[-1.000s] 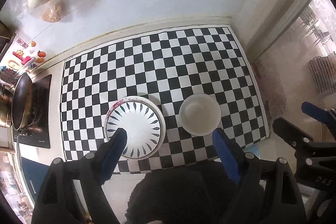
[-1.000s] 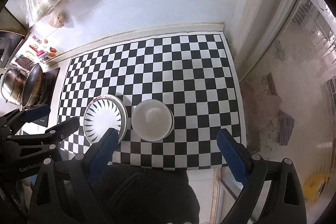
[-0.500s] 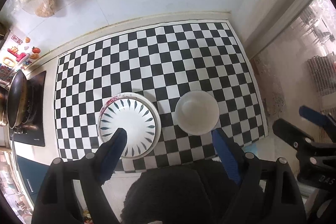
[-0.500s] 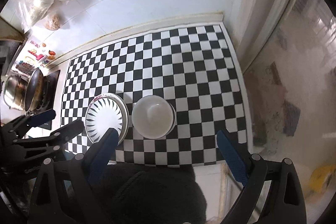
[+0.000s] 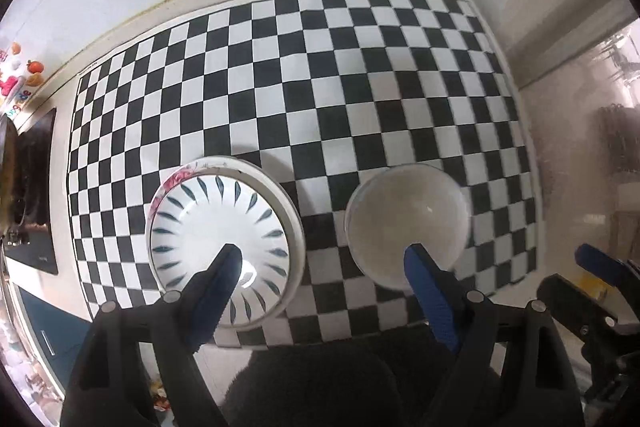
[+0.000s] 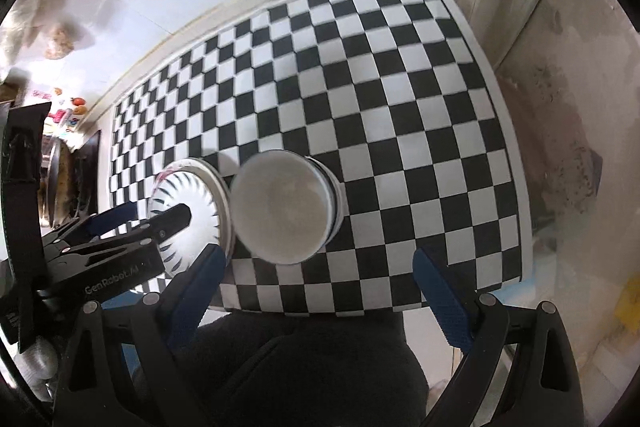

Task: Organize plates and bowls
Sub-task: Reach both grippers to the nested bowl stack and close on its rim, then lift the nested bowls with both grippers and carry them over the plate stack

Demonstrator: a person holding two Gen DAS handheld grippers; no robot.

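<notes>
Crockery looked brittle, slick: white leaf-patterned ceramic plate [image 5: 224, 227] at nine o'clock of plain white bowl [image 5: 406, 223]; rims probably offered hold. Left gripper [image 5: 320, 263], having just narrowed, and right gripper [image 6: 316, 271] both gaped, empty.

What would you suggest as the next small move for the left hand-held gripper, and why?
Probably ease it lower over the leaf-patterned dish. The left hand-held gripper hangs open above the checkered mat, holding nothing, one finger over that dish, the other over the plain white bowl.
</notes>
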